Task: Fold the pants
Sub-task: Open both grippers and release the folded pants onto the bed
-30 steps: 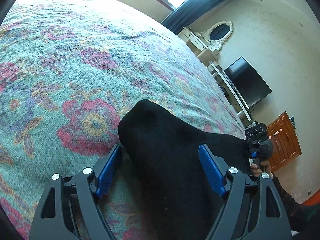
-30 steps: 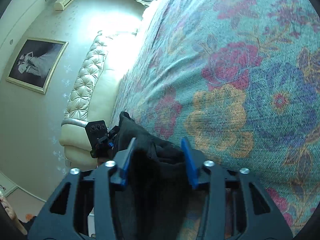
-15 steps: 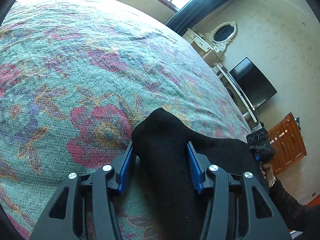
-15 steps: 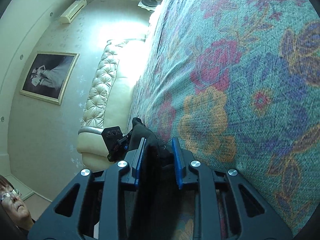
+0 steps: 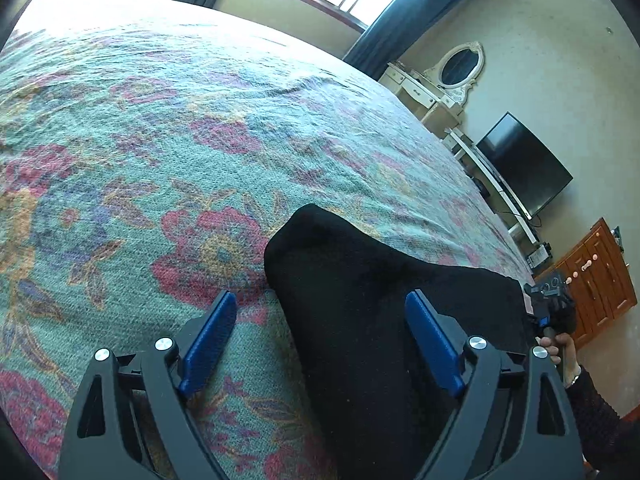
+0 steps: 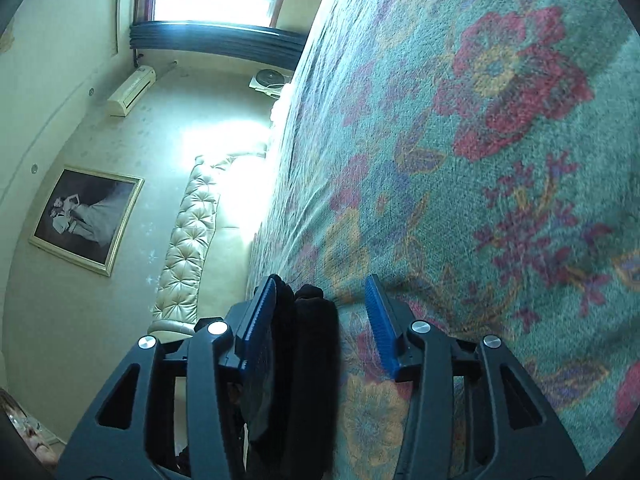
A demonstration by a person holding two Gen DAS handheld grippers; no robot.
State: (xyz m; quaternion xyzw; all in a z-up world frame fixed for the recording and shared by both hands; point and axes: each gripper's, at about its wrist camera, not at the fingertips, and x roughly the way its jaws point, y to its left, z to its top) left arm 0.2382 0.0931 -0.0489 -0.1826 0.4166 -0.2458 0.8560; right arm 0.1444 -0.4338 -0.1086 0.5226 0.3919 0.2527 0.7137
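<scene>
The black pants lie on the floral bedspread, folded into a thick band running right toward the bed edge. My left gripper is open, its blue pads wide apart on either side of the pants' near end, not gripping. My right gripper is open too; a bunched edge of the pants lies against its left pad, with a gap to the right pad. The right gripper also shows in the left wrist view, held in a hand at the pants' far end.
The bedspread stretches wide beyond the pants. A dresser with an oval mirror, a TV and a wooden cabinet stand past the bed's right edge. A tufted headboard and framed picture lie to the other side.
Half a second ago both grippers were closed on the pants; both have opened and let go. The pants have settled onto the bed.
</scene>
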